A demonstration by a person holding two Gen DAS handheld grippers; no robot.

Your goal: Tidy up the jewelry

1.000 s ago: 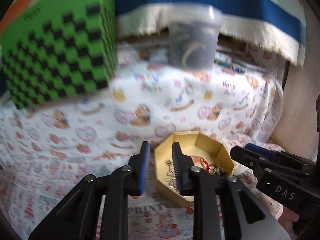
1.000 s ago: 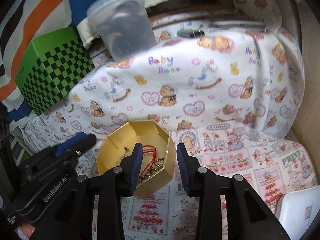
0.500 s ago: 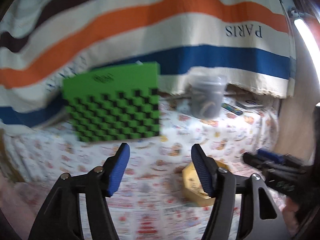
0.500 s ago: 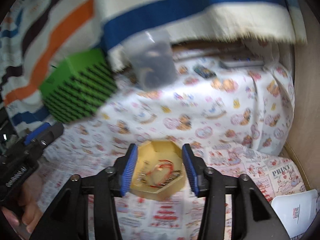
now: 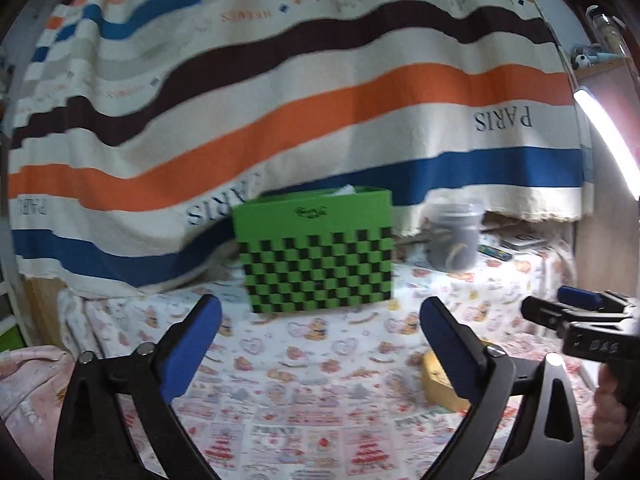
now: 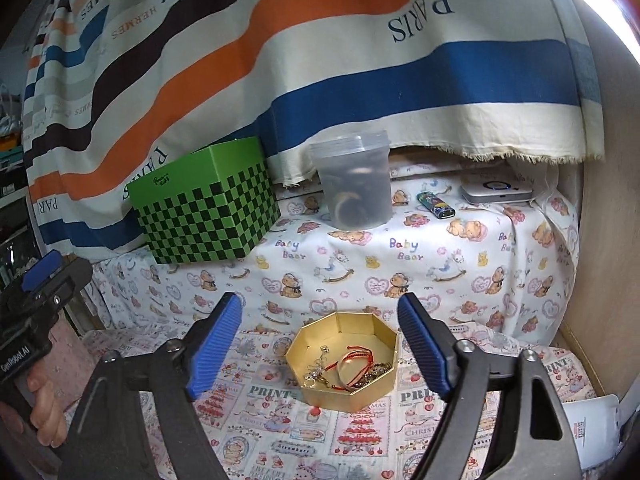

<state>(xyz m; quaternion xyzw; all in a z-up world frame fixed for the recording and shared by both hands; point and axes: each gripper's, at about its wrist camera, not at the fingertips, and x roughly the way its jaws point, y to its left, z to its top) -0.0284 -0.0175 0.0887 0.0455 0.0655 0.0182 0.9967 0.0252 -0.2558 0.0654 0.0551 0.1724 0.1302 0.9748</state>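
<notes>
A gold octagonal box (image 6: pixel 360 398) sits open on the printed cloth. It holds a red cord bracelet (image 6: pixel 357 359) and tangled metal chains (image 6: pixel 320 374). My right gripper (image 6: pixel 318 302) hovers above and in front of it, jaws opening, with nothing between them. My left gripper (image 5: pixel 320 302) is off to the box's left, jaws opening wide and empty, pointing nearly level at the green checkered box (image 5: pixel 316 256). In the left wrist view only a corner of the gold box (image 5: pixel 438 380) shows behind a finger. The right gripper (image 5: pixel 552 304) enters at that view's right edge.
On a raised ledge behind stand the green checkered box (image 6: pixel 208 208), a lidded translucent tub (image 6: pixel 354 184) with rings inside, a lighter (image 6: pixel 436 205) and a silver device (image 6: pixel 496 192). A striped cloth (image 6: pixel 320 60) hangs behind. A wooden wall (image 6: pixel 600 260) closes the right side.
Both grippers have risen and drawn back from the gold box while their jaws spread wide. The left view has swung up and left, toward the green box.
</notes>
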